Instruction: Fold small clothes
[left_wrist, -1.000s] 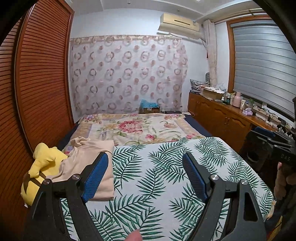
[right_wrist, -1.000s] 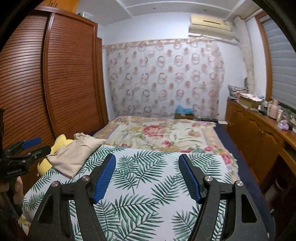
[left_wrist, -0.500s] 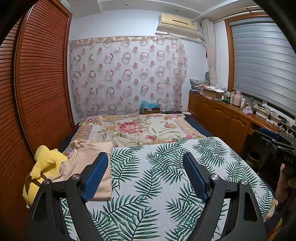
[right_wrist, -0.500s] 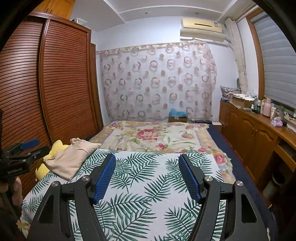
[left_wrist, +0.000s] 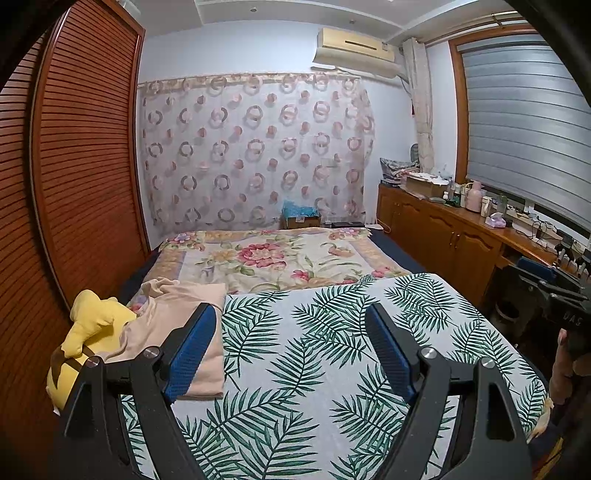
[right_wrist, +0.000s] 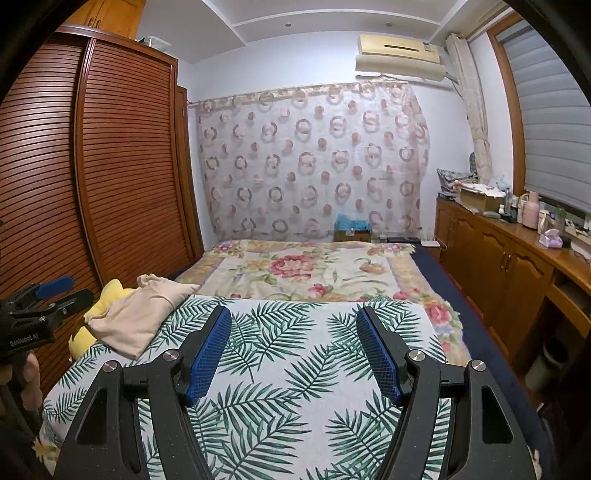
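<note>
Both the left gripper (left_wrist: 291, 349) and right gripper (right_wrist: 293, 352) are held apart, empty. The beige garment (left_wrist: 177, 325) is judged soft, light and floppy; an edge or corner is best pinched.

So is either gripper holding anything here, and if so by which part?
Nothing is held. Left gripper and right gripper both stand open over the bed; the beige garment lies untouched.

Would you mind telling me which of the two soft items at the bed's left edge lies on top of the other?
The beige folded garment lies on top; the yellow plush toy sits beneath it, nearer the wardrobe.
</note>
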